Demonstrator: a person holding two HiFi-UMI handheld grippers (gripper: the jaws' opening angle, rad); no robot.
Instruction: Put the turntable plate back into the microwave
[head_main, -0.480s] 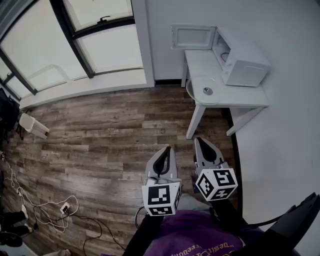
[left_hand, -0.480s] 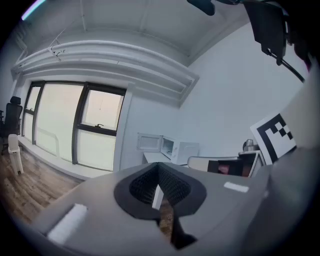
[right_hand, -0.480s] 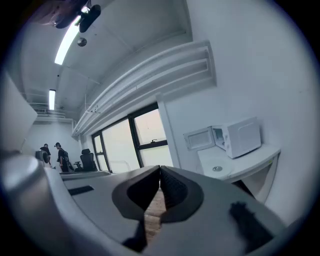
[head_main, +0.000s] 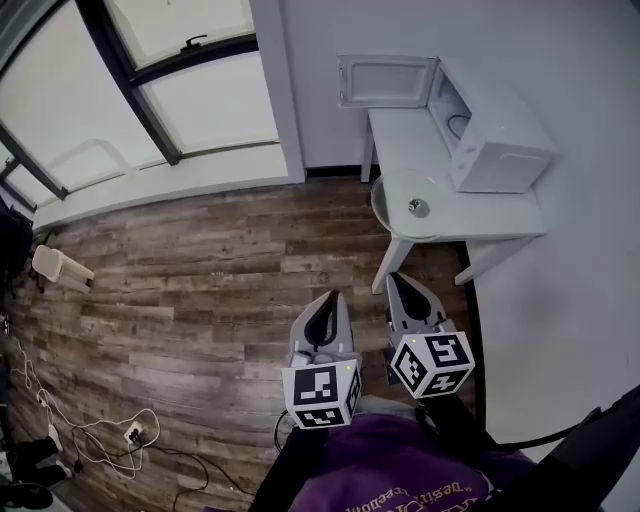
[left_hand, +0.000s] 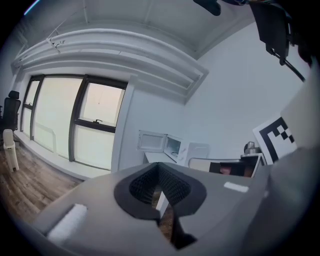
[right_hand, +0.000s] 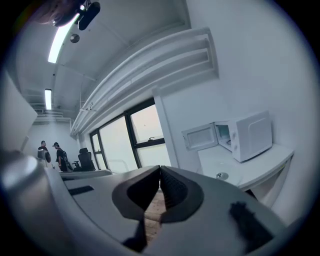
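A white microwave (head_main: 490, 130) stands on a white table (head_main: 500, 205) at the upper right, its door (head_main: 385, 80) swung open to the left. The clear round turntable plate (head_main: 405, 205) lies on the table's near left corner, overhanging the edge a little. Both grippers hover over the wooden floor, well short of the table. My left gripper (head_main: 327, 302) is shut and holds nothing. My right gripper (head_main: 400, 283) is shut and empty as well. In the right gripper view the microwave (right_hand: 250, 132) and the plate (right_hand: 220, 176) sit far ahead; the left gripper view shows the microwave (left_hand: 175, 146) small and distant.
Large windows (head_main: 150, 80) line the far wall at left. A white bin (head_main: 60, 268) and a cable with a power strip (head_main: 130, 435) lie on the floor (head_main: 200, 290) at far left. A white wall (head_main: 590, 300) runs along the right.
The head view has shifted slightly, so the table and microwave sit a bit lower and closer in the frame. Both grippers stay shut and keep their places.
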